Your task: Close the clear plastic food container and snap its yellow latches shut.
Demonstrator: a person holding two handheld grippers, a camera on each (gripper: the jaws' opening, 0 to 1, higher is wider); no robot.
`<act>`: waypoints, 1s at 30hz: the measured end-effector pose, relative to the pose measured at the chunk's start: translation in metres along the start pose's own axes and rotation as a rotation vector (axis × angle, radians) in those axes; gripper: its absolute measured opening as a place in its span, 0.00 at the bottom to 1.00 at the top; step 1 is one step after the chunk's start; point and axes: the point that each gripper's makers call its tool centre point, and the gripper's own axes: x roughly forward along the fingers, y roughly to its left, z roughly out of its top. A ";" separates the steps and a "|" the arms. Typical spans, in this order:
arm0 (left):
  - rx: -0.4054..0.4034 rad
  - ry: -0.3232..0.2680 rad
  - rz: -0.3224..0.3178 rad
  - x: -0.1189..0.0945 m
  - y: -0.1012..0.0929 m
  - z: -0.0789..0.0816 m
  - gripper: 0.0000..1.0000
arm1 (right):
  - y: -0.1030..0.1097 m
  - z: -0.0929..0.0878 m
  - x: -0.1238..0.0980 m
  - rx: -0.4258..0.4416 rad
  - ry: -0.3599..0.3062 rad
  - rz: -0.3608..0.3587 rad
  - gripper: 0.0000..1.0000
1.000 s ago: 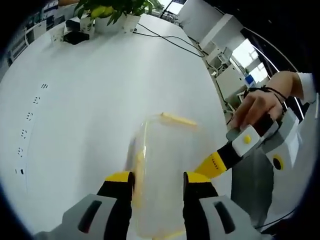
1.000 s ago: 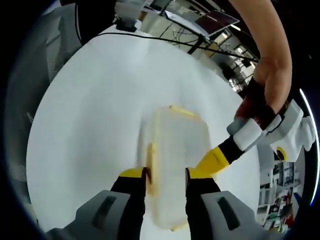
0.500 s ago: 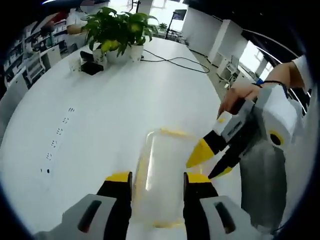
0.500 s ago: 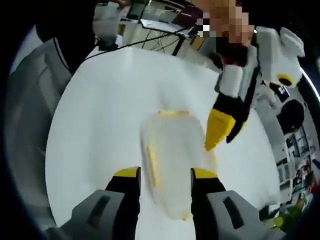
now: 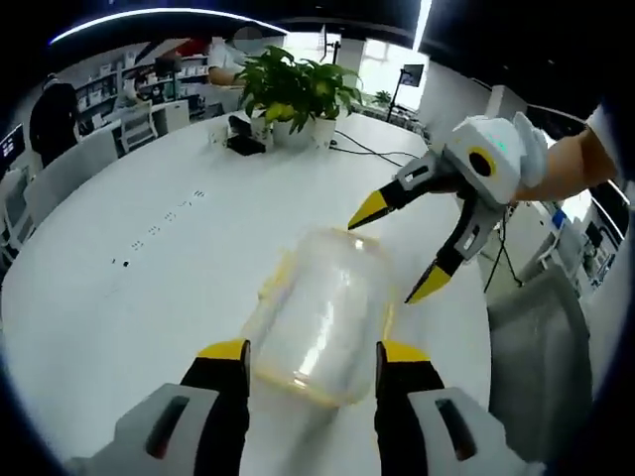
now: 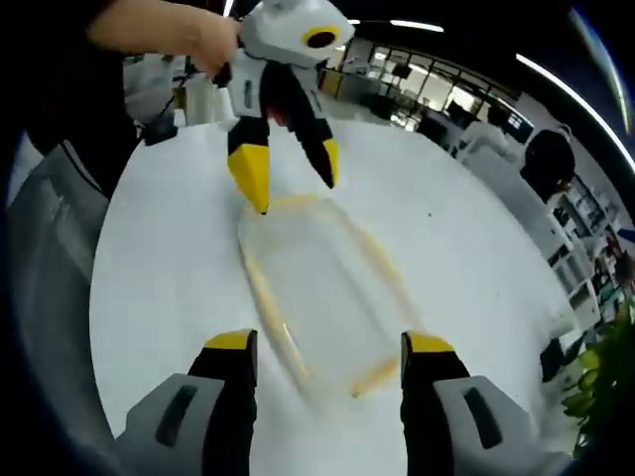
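Observation:
The clear plastic container [image 5: 319, 315] lies flat on the white table [image 5: 119, 258] with its lid resting on top. Yellow latches [image 6: 260, 297] run along its edges. In the left gripper view my left gripper [image 5: 313, 357] is open just in front of the container's near end, touching nothing. My right gripper [image 5: 397, 253] hangs open above the far right corner. From the right gripper view, the right gripper [image 6: 329, 347] stands open at the container's [image 6: 317, 283] near end. The left gripper [image 6: 293, 186] hovers open over the far end.
Potted plants [image 5: 298, 84], a black device [image 5: 243, 144] and a cable [image 5: 382, 151] sit at the table's far end. Chairs [image 5: 60, 169] line the left side. A hand [image 6: 193, 30] holds the left gripper. The table's edge runs close on the right [image 5: 476, 327].
Both grippers have drawn back and up from the container, and the right jaws stand wider apart than before. Both views have swung. The container stays on the table.

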 end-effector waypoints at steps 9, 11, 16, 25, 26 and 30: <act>-0.073 -0.136 0.143 -0.005 -0.005 -0.013 0.54 | -0.007 -0.025 0.008 0.120 0.011 -0.025 0.62; -0.089 -0.153 0.159 -0.003 -0.005 -0.017 0.55 | -0.007 -0.029 0.011 0.140 0.007 -0.023 0.62; -0.099 -0.160 0.169 0.005 -0.011 -0.028 0.55 | -0.005 -0.036 0.018 0.159 0.005 -0.014 0.62; -0.082 -0.114 0.200 0.025 -0.019 -0.052 0.53 | 0.000 -0.043 0.031 0.146 0.008 0.016 0.61; -0.082 -0.106 0.206 0.027 -0.018 -0.055 0.53 | 0.000 -0.043 0.033 0.147 0.007 0.017 0.61; -0.073 -0.090 0.227 0.037 -0.016 -0.062 0.52 | 0.001 -0.042 0.038 0.139 -0.007 0.023 0.58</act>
